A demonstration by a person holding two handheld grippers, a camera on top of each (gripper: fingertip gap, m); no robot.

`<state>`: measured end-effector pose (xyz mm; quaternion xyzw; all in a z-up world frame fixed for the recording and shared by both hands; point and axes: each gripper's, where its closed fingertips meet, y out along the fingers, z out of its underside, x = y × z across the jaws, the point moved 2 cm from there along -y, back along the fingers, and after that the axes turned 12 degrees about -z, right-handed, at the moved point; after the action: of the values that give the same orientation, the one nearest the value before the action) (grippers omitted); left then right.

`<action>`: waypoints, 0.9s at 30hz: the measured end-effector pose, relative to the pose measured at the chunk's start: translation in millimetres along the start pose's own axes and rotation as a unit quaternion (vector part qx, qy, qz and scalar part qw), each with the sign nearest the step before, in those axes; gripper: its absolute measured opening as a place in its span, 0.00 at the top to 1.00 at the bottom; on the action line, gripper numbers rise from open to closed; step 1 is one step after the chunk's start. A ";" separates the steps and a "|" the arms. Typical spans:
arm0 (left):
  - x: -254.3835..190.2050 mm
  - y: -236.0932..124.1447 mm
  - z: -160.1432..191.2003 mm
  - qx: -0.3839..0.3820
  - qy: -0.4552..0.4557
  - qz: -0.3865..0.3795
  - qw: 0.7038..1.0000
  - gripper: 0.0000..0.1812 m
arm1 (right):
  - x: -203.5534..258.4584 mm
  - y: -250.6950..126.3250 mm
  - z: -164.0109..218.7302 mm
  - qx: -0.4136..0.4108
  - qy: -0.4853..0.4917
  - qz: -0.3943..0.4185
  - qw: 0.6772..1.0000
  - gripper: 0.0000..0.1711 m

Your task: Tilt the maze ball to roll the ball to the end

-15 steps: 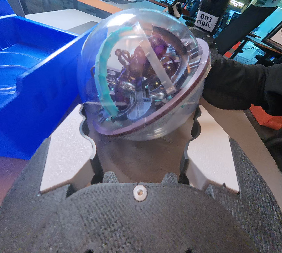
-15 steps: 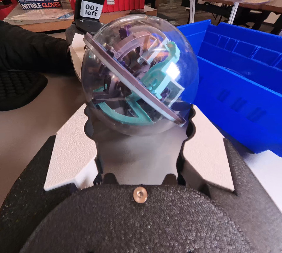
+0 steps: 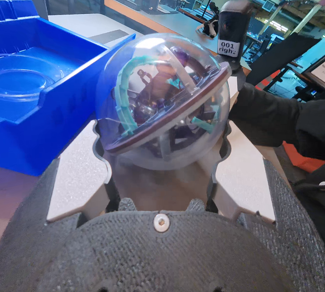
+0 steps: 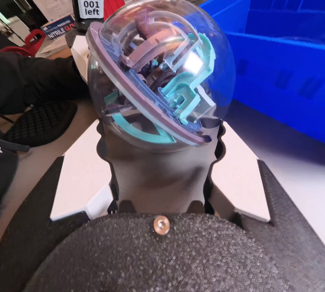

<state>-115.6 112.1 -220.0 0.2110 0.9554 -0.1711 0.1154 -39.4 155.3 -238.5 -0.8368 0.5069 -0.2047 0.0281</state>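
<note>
Fingers (image 3: pixel 79 169) of the left gripper (image 3: pixel 161 142) press the maze ball (image 3: pixel 163 102) from both sides, pinching its lower half; the right gripper (image 4: pixel 160 142) clamps it likewise from the opposite side. Sphere is held between the two grippers above the table (image 3: pixel 158 192), clear of it, just beside the blue bin (image 3: pixel 52 125). Its purple equator ring (image 4: pixel 140 102) stands steeply tilted, teal track (image 4: pixel 184 89) uppermost on the bin side. The small rolling ball cannot be located with certainty. Judgement: tilting step is in progress, completion undetermined. Next move calls for slow, coordinated rotation by both grippers at constant squeeze; uneven pressure risks the smooth shell slipping.
</note>
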 end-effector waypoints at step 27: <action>-9.6 8.6 -9.6 -0.074 0.185 0.040 0.979 0.25 | -4.2 -6.8 -0.1 -0.003 -0.107 0.011 0.994 0.23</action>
<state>-104.7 119.5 -210.8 0.2676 0.9612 -0.0530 -0.0412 -35.4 162.2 -238.0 -0.8483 0.5108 -0.1124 0.0824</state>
